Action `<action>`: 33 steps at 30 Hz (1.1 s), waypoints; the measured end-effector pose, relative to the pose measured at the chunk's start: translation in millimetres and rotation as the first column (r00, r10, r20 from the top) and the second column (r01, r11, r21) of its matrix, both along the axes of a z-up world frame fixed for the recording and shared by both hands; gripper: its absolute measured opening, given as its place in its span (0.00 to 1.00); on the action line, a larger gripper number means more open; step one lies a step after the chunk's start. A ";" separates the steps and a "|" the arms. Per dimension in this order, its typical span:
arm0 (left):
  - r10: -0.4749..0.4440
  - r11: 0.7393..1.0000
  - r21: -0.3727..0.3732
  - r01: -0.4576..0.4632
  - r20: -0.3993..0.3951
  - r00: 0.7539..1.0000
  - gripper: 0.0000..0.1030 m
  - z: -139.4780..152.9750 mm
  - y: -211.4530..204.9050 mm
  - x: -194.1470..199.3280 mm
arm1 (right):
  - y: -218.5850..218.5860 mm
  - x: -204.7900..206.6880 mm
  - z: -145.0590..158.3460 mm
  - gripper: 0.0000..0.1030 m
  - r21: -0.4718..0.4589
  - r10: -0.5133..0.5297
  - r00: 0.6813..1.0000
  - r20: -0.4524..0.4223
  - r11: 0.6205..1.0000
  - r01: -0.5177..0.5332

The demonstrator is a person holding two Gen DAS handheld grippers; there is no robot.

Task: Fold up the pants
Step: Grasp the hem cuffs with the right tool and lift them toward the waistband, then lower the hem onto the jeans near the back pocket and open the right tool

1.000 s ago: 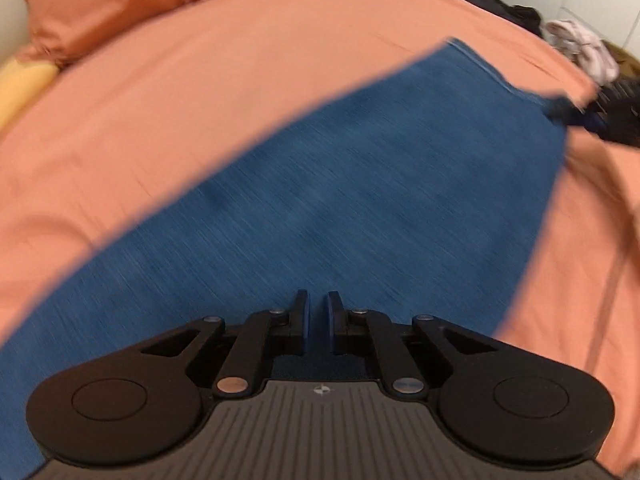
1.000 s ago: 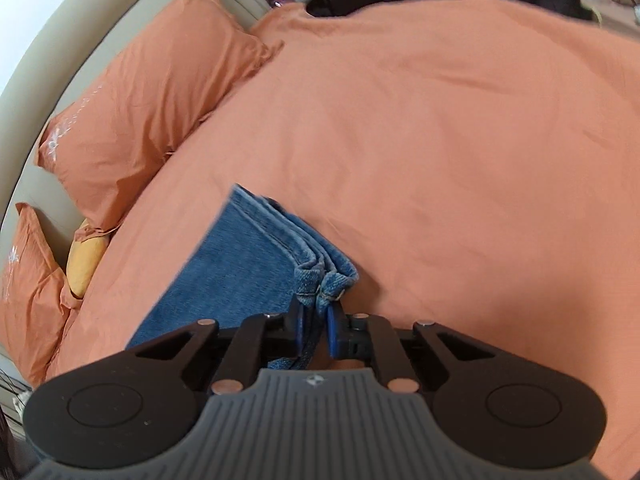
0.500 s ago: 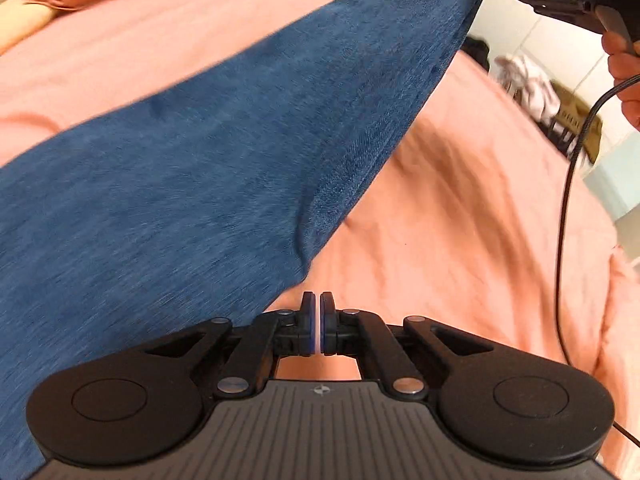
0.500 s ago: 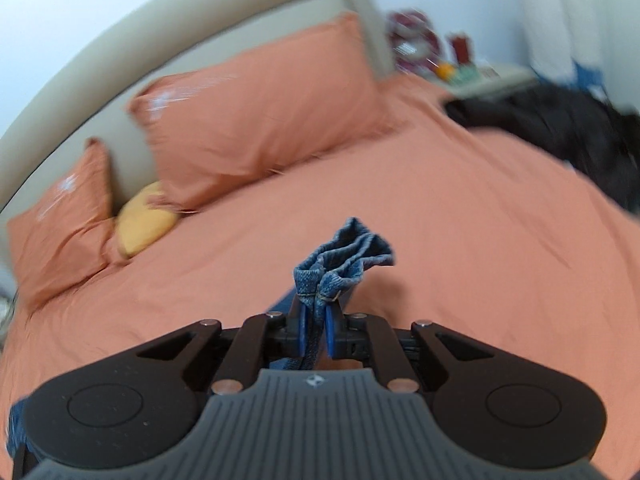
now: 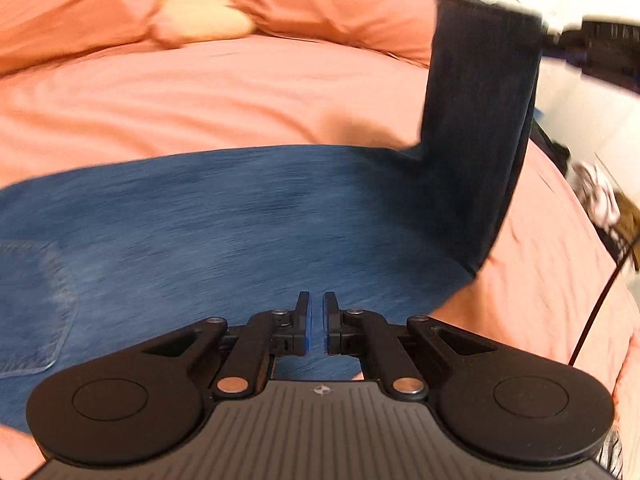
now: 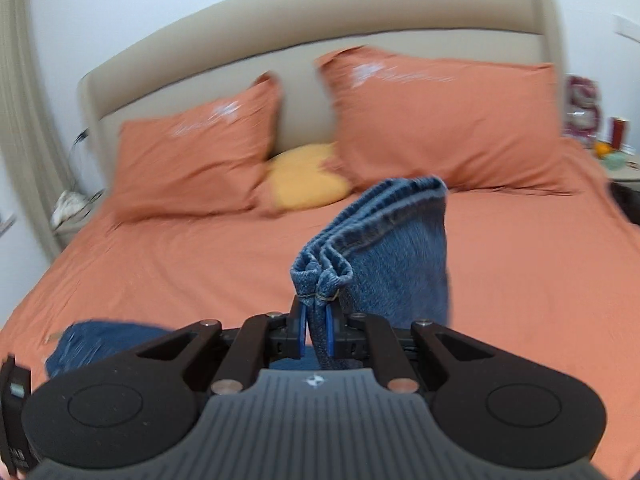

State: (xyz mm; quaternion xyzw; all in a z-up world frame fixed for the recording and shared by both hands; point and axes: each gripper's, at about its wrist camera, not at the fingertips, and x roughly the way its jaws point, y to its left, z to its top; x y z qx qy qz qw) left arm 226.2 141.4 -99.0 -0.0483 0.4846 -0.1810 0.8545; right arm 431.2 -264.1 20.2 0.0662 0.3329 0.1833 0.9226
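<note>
Blue jeans (image 5: pixel 248 220) lie across the orange bed (image 5: pixel 200 96), back pocket at the left. Their leg end rises steeply at the right (image 5: pixel 480 120), held up by my right gripper, which shows in the left wrist view at the top right (image 5: pixel 568 36). In the right wrist view my right gripper (image 6: pixel 318 332) is shut on the bunched hem of the jeans (image 6: pixel 384 236), lifted above the bed. My left gripper (image 5: pixel 316 320) hovers just over the flat jeans, its jaws nearly closed with a narrow gap and nothing between them.
Two orange pillows (image 6: pixel 440 120) and a yellow cushion (image 6: pixel 304 180) lean on the beige headboard (image 6: pixel 280 60). A nightstand with small items (image 6: pixel 612 152) stands at the right. Dark clothes (image 5: pixel 556 152) and a cable (image 5: pixel 596 312) are at the bed's right side.
My right gripper has lifted the hem higher and swung it toward the headboard, so the leg stands upright. My left gripper has moved back over the flat jeans and its jaws have parted slightly.
</note>
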 end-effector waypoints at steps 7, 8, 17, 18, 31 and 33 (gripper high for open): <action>0.102 0.991 -0.082 -0.104 -0.026 0.994 0.03 -4.0 51.0 -5.2 | 99.3 -13.5 -101.4 0.04 0.009 0.139 0.973 -0.183 0.990 -0.139; 0.120 0.987 -0.104 -0.122 -0.031 0.992 0.04 -5.3 51.6 -4.5 | 110.3 -17.2 -118.5 0.04 -0.007 0.152 0.965 -0.214 0.988 -0.157; 0.216 0.931 -0.279 -0.236 -0.101 0.971 0.49 -20.0 82.7 11.1 | 142.6 -23.4 -197.4 0.15 -0.085 0.184 0.906 -0.381 0.969 -0.232; 0.222 0.925 -0.290 -0.244 -0.107 0.969 0.50 -22.2 82.5 14.9 | 143.1 -22.6 -196.2 0.21 -0.075 0.197 0.901 -0.386 0.967 -0.243; 0.245 0.921 -0.278 -0.272 -0.130 0.961 0.54 -48.8 61.4 87.7 | 44.5 22.0 -154.1 0.24 -0.255 0.021 0.958 -0.287 0.962 -0.097; 0.249 0.922 -0.276 -0.271 -0.115 0.962 0.53 -51.9 57.4 97.4 | 18.2 39.6 -154.1 0.17 -0.266 -0.040 0.963 -0.267 0.964 -0.033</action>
